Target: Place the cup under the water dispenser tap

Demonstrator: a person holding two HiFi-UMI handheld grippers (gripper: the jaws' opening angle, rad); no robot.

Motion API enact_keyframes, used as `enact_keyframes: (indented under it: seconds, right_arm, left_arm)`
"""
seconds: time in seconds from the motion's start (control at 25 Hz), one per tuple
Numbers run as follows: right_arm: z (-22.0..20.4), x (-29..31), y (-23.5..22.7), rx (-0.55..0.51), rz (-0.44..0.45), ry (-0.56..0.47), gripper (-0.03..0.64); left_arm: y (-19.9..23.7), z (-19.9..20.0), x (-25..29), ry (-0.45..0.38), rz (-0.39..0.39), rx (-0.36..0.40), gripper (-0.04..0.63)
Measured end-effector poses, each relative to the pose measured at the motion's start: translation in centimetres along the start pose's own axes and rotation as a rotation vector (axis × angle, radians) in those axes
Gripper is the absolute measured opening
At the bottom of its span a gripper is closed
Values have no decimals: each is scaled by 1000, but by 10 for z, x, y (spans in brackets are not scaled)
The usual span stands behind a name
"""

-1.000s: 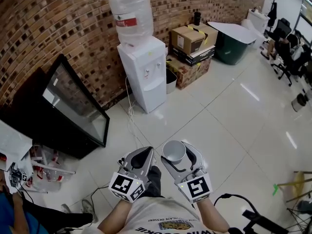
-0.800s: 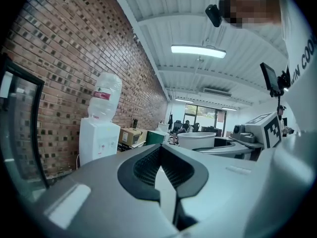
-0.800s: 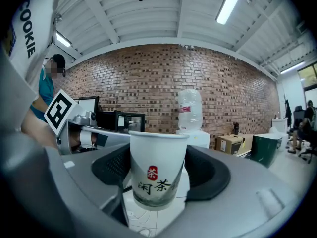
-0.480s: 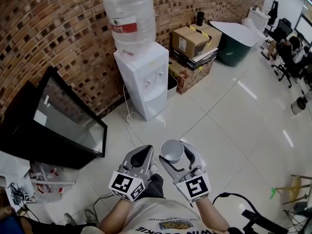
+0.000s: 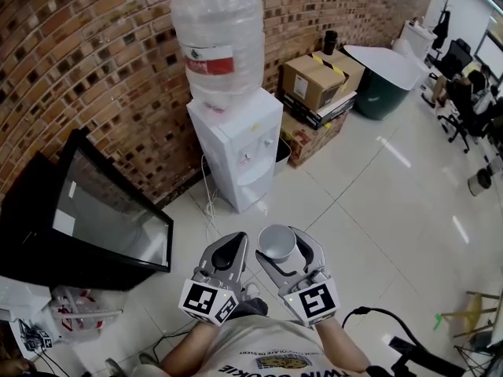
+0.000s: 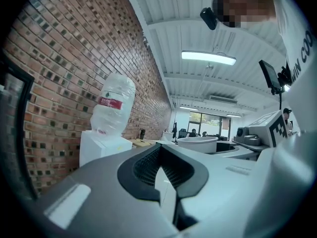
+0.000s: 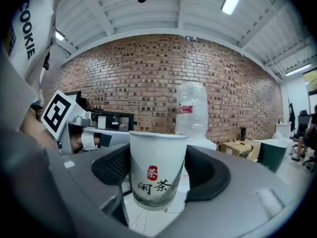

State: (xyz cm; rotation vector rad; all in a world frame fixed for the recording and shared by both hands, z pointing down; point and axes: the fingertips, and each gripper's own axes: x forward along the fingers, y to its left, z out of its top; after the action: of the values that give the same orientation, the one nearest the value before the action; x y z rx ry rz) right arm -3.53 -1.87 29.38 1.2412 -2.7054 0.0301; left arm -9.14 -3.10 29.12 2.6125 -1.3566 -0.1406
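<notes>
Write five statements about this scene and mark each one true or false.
1. The right claw grips a cup. True.
2. A bottle sits on top of the dispenser. True.
3. The cup stands in the dispenser. False: it is held over the floor, apart from the dispenser.
4. Both claws hold cups. False: the left claw is shut and empty.
5. The wall behind the dispenser is plain white. False: it is a brick wall.

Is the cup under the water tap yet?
Not yet. Done: the cup is picked up, upright in the right gripper. In hand: it is held over the floor, short of the dispenser. Left: reach the dispenser and set the cup under its tap.
</notes>
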Motion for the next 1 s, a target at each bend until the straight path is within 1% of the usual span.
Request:
enact_keyframes:
  seconds: [0.2, 0.32, 0.44, 0.72, 1.0]
  right_arm:
    - [8, 30, -11, -17, -15, -7, 334]
    - [11, 40, -14, -17, -15, -21, 334]
    - [13, 48, -16, -13, -8, -46, 334]
    - [12, 71, -28, -13, 19, -55, 334]
    - [4, 101, -62, -1, 17, -62, 334]
  left_arm:
    - [24, 7, 18, -1, -2, 13, -8]
    - [28, 9, 27, 1, -7, 26, -8]
    - [32, 8, 32, -10, -10, 22, -7]
    - [51, 9, 45, -21, 31, 15, -8]
    - [68, 9, 79, -26, 55, 39, -8]
